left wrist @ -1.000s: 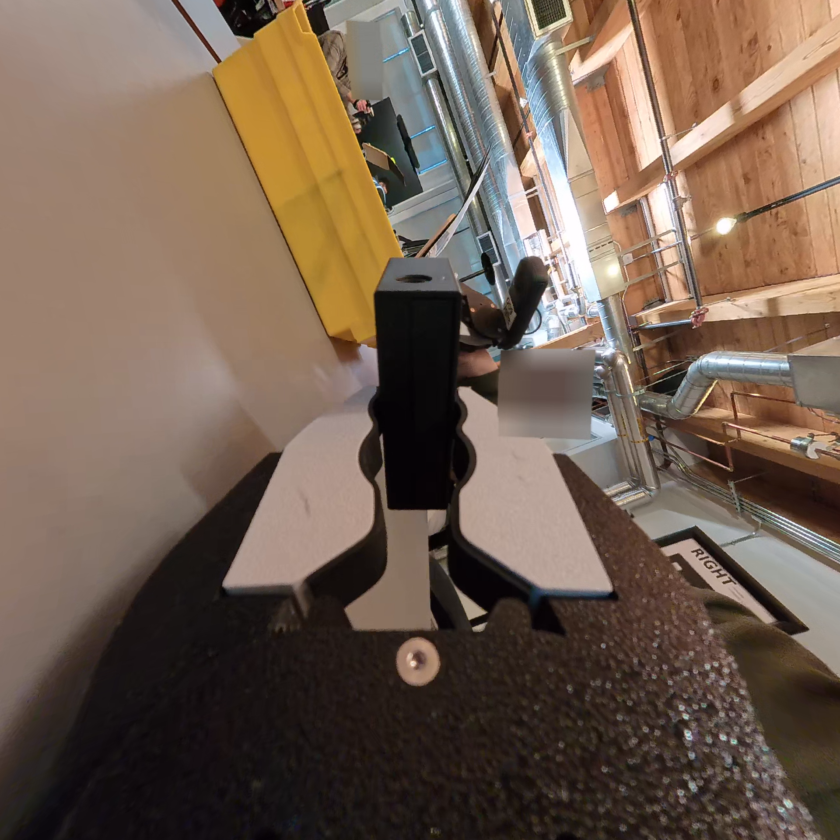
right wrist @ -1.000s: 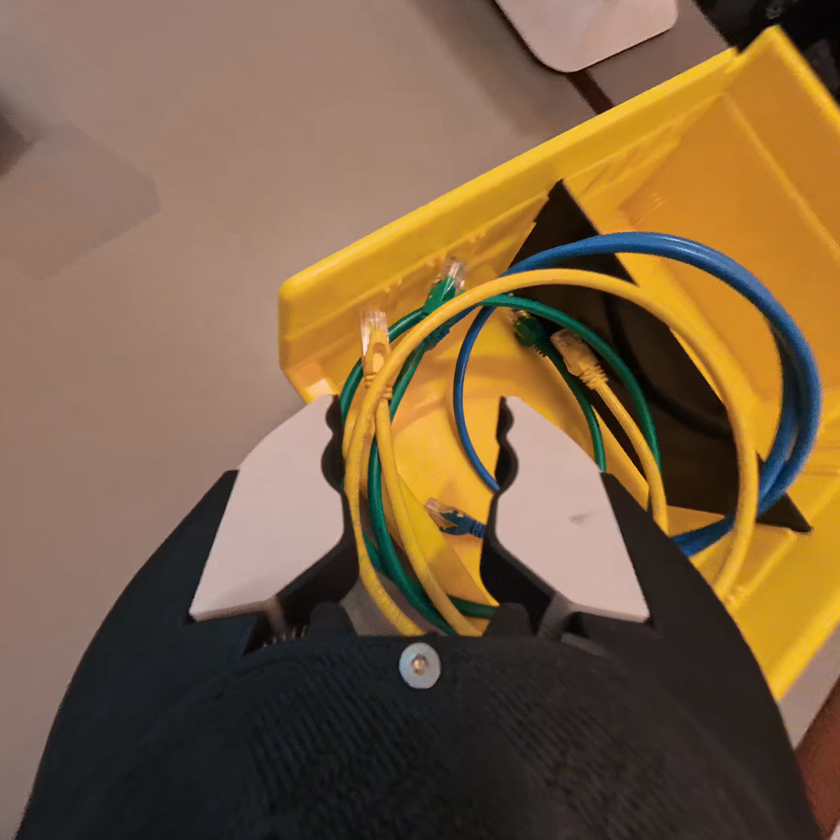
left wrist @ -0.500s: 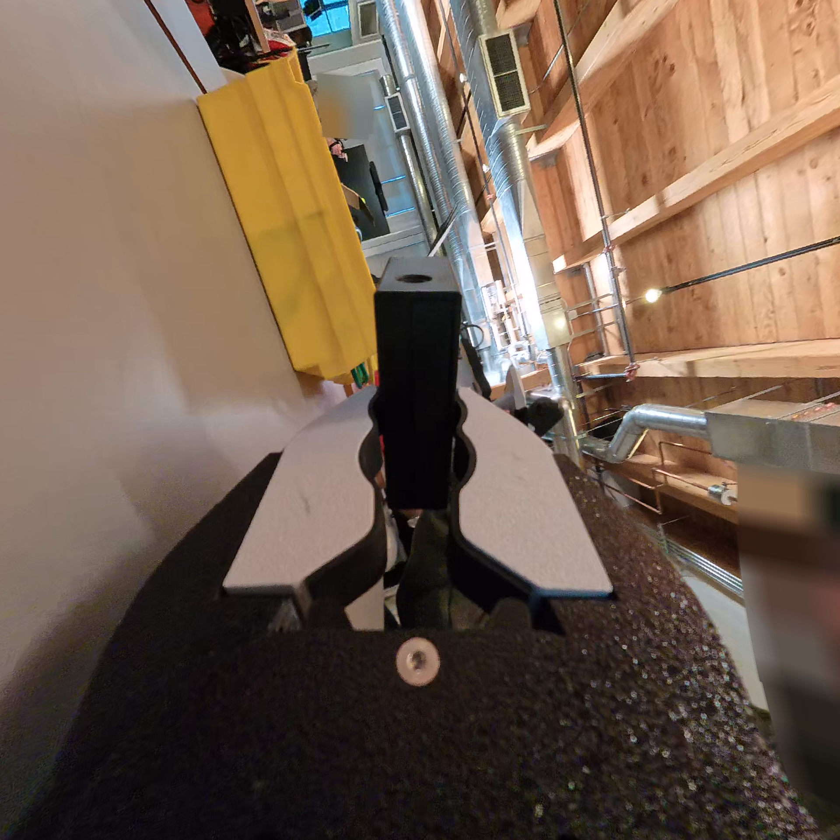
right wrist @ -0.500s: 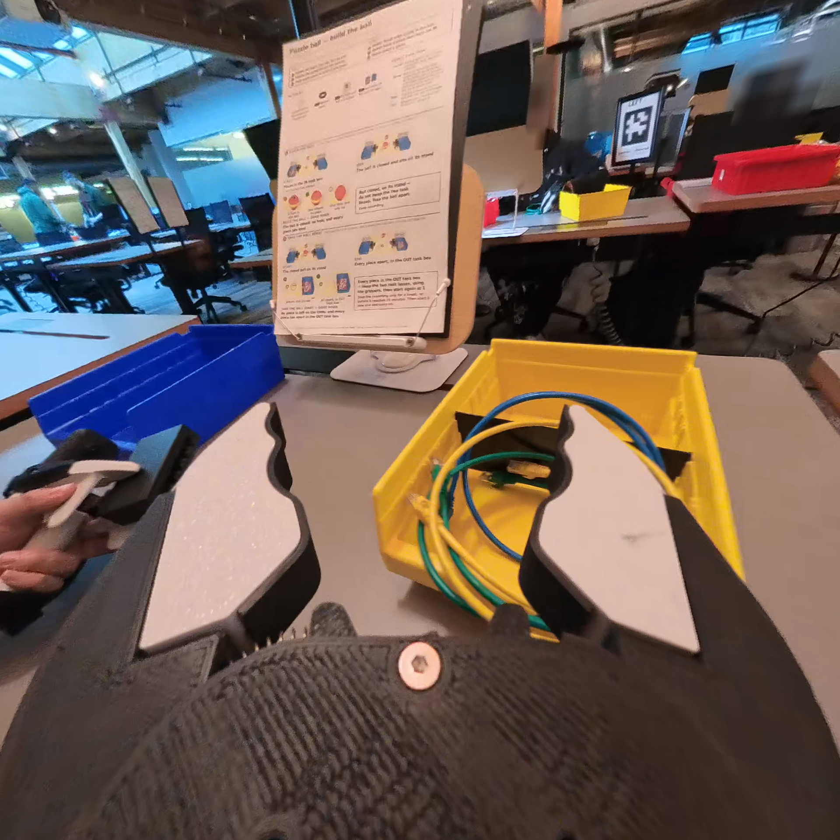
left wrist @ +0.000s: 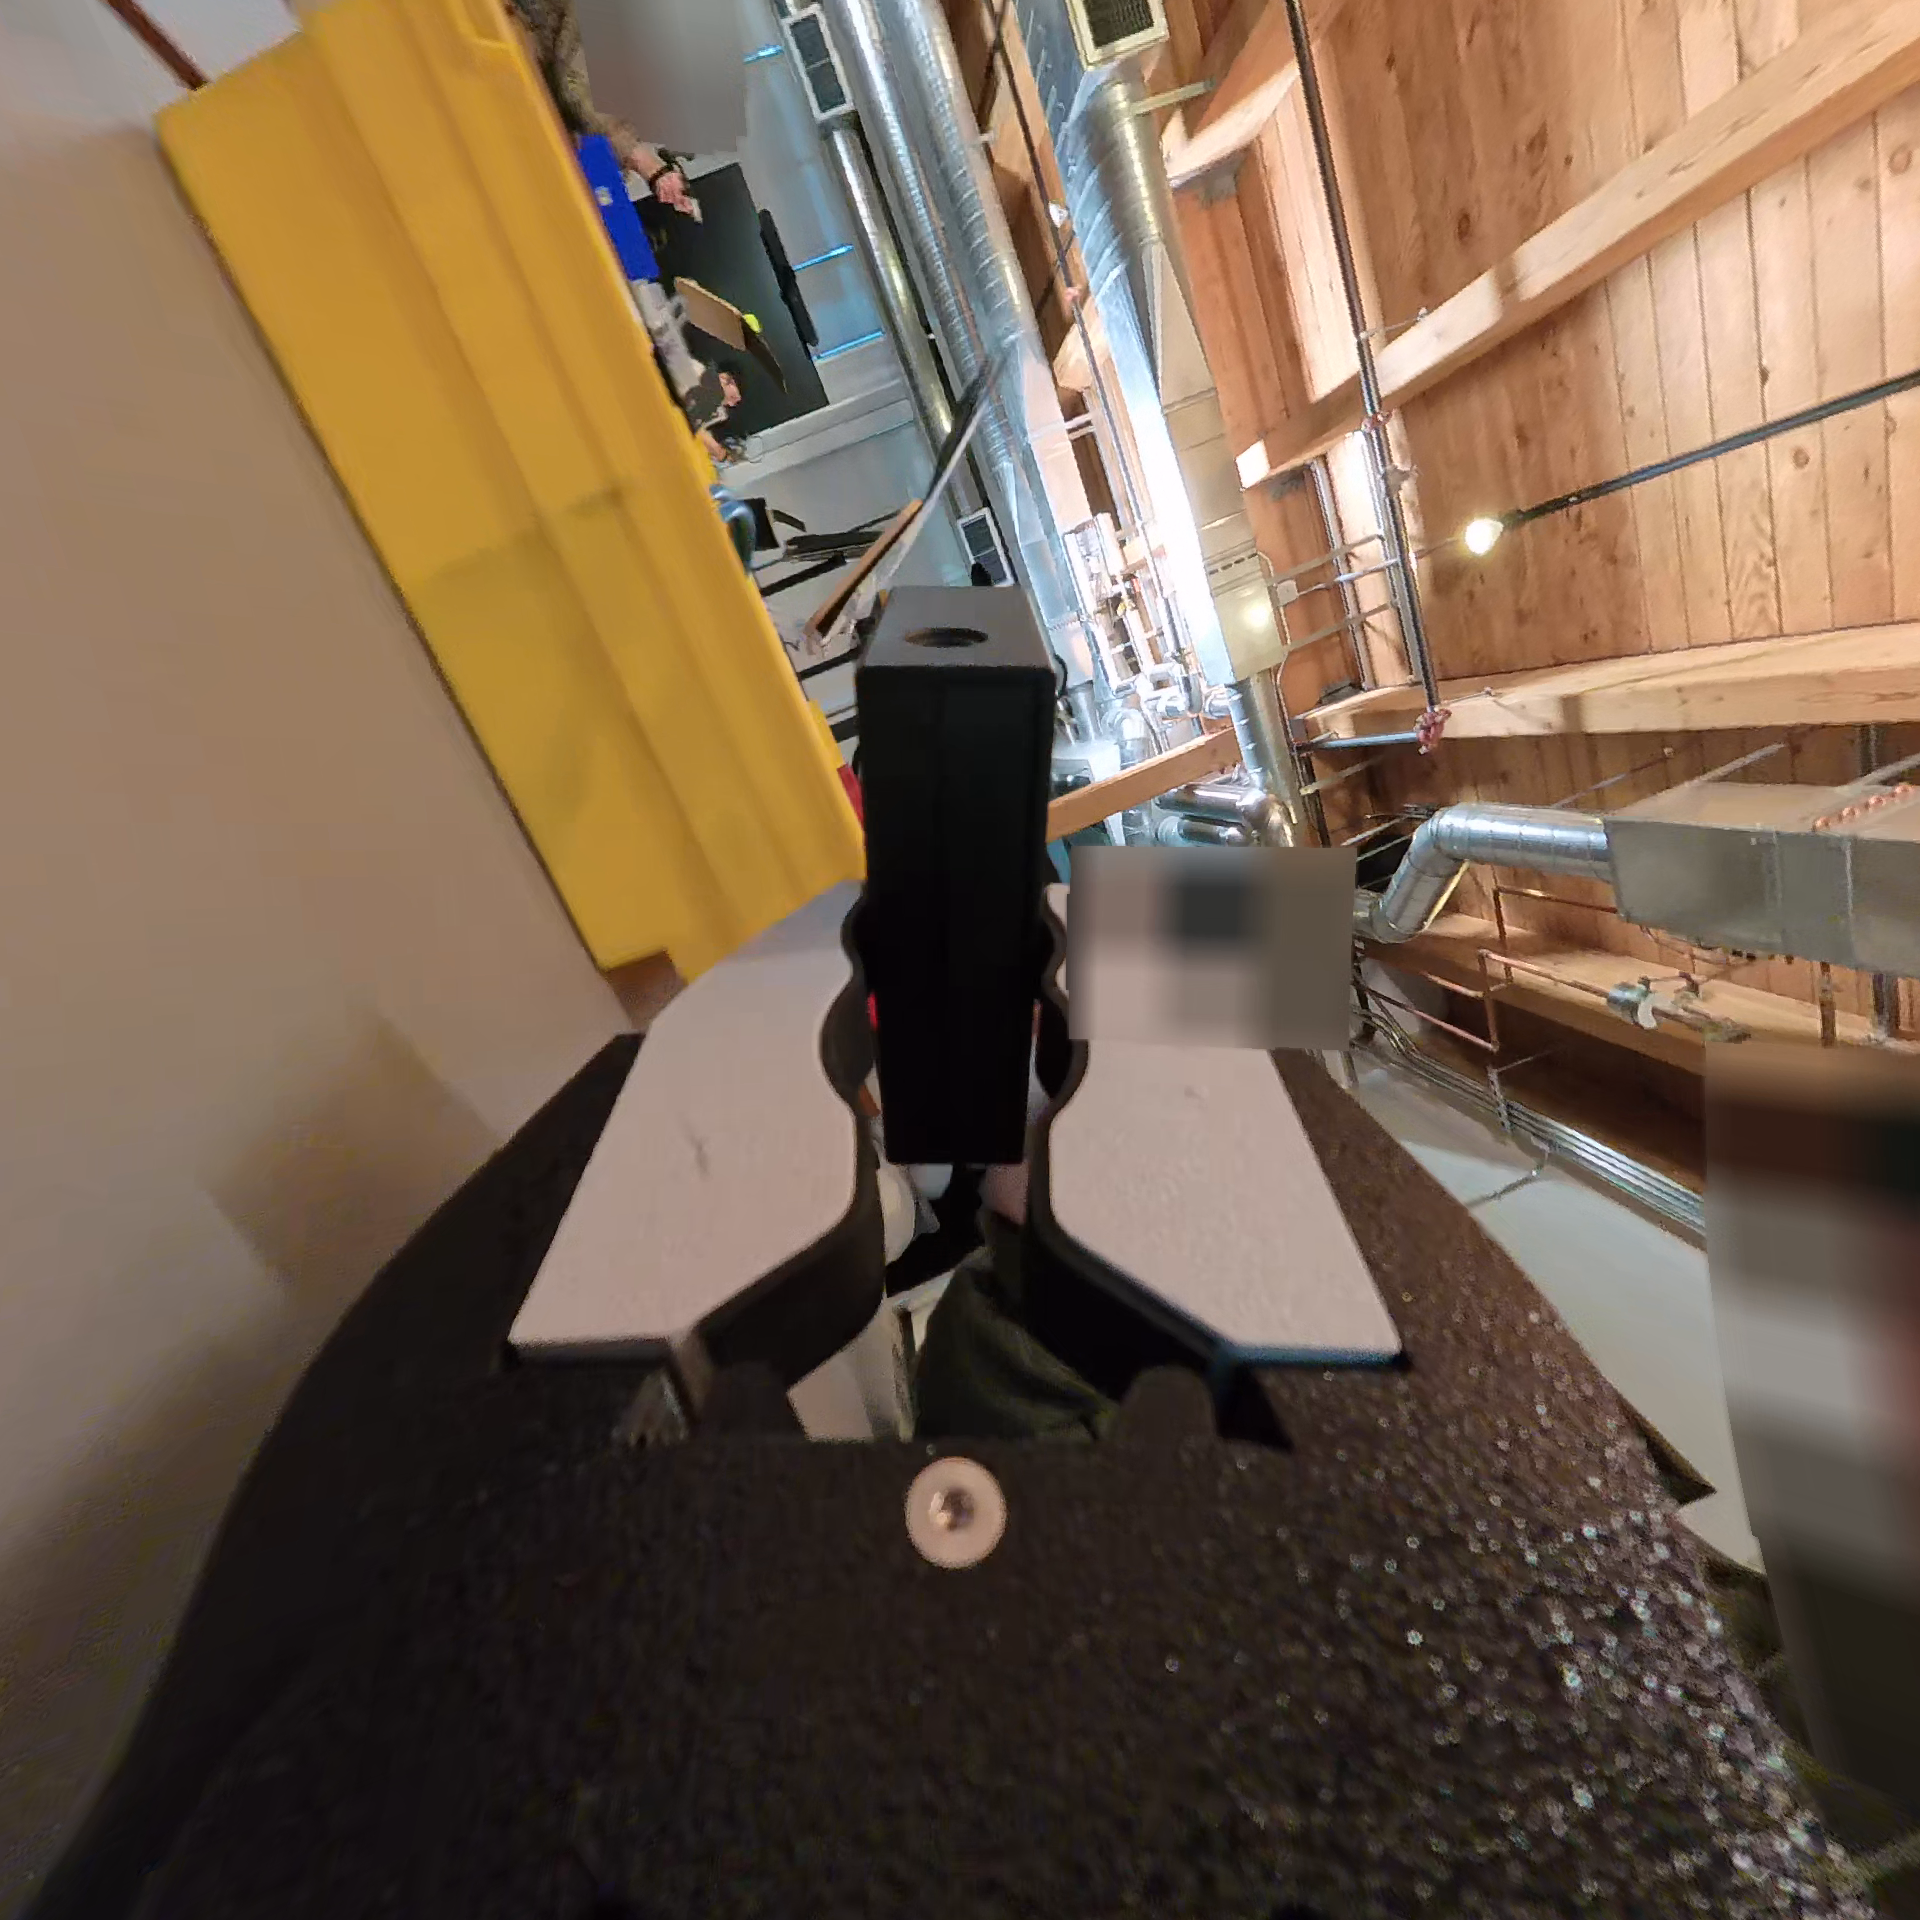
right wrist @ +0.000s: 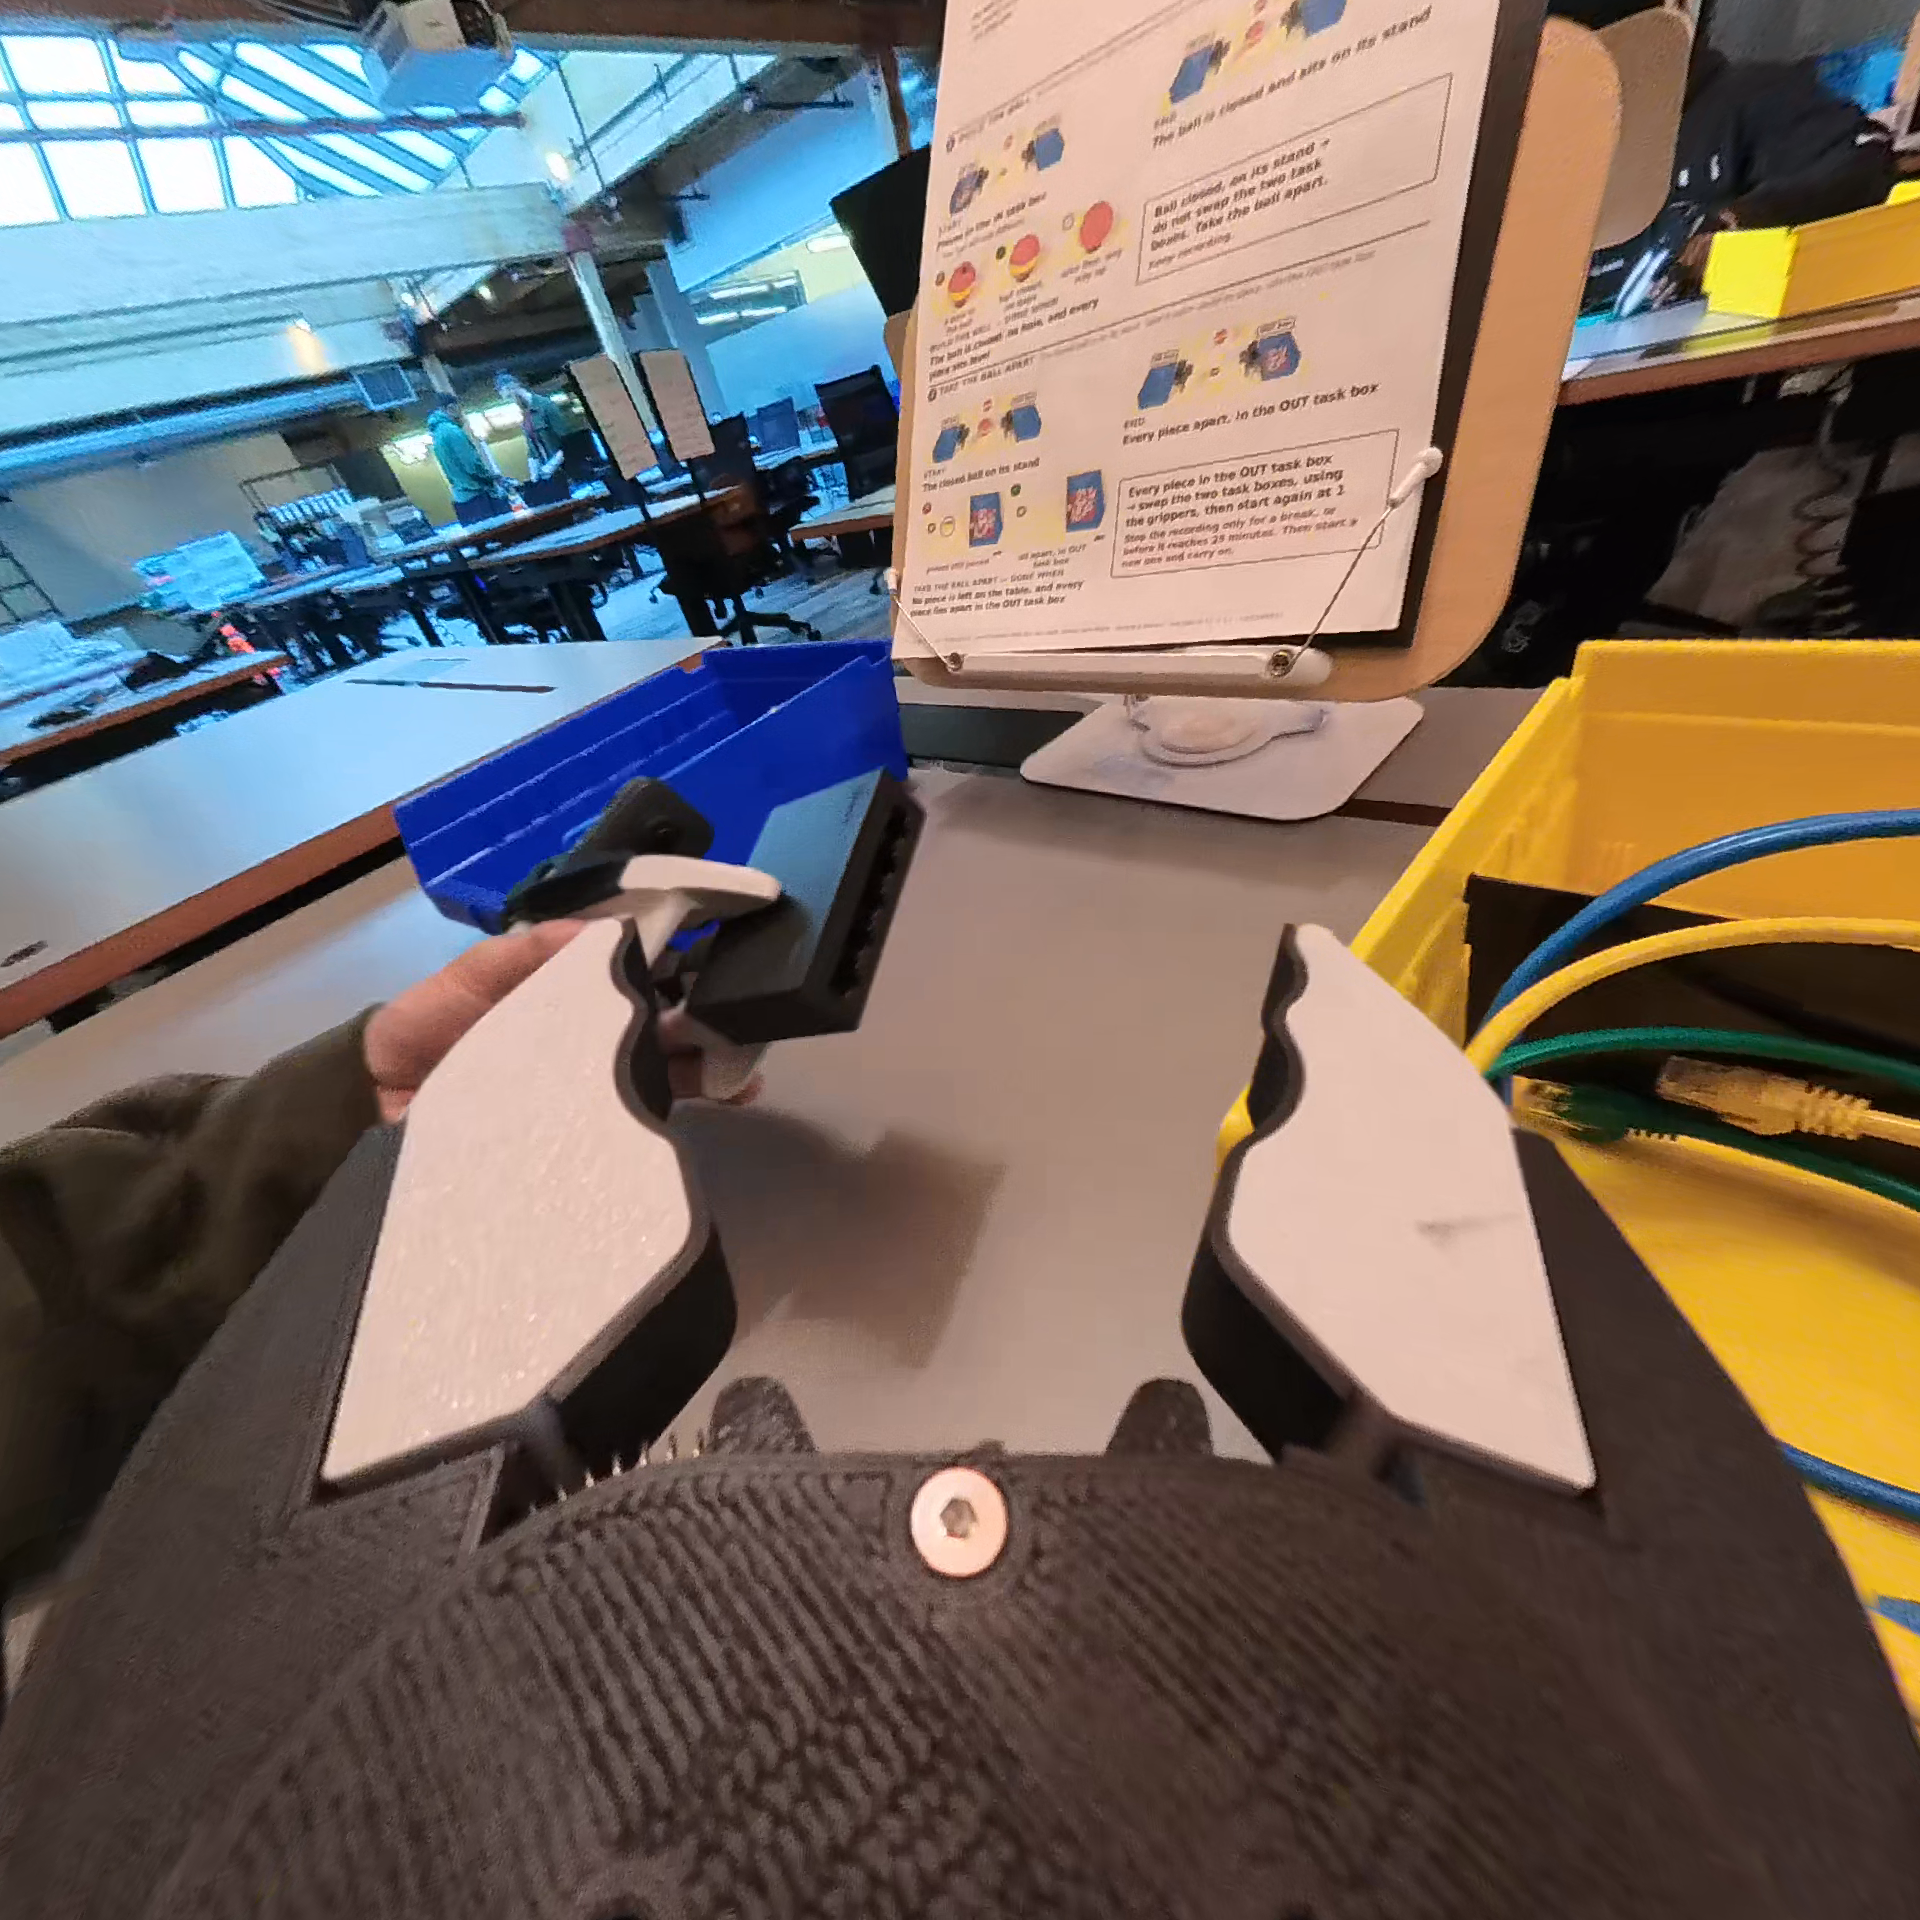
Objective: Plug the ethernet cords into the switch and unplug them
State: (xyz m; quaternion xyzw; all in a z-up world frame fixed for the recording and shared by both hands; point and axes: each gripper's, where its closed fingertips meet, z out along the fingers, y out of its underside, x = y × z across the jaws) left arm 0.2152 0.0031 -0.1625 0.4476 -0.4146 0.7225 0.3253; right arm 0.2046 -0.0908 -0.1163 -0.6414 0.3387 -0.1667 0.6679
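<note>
My left gripper (left wrist: 951, 935) is shut on the black switch (left wrist: 951, 883), seen end-on and tilted sideways beside the table. In the right wrist view the same switch (right wrist: 821, 914) is held above the table by the left gripper (right wrist: 727, 977), ports facing right. My right gripper (right wrist: 961, 997) is open and empty, low over the grey table (right wrist: 1039, 1039), to the right of the switch and apart from it. Blue (right wrist: 1662, 873), yellow (right wrist: 1756, 1101) and green (right wrist: 1683, 1039) ethernet cords lie coiled in the yellow bin (right wrist: 1714, 748) at right.
A blue bin (right wrist: 665, 748) stands behind the switch. An instruction sheet on a stand (right wrist: 1195, 343) is at the table's back. A hand and dark sleeve (right wrist: 468, 997) hold the left gripper. The yellow bin's outer wall (left wrist: 468, 416) shows in the left wrist view. Across from one pair of fingers to the other is roughly 12 centimetres.
My right gripper has lifted from looking down into the yellow bin, opened wide, and turned left toward the switch. The left gripper still holds the switch and has only shifted its angle.
</note>
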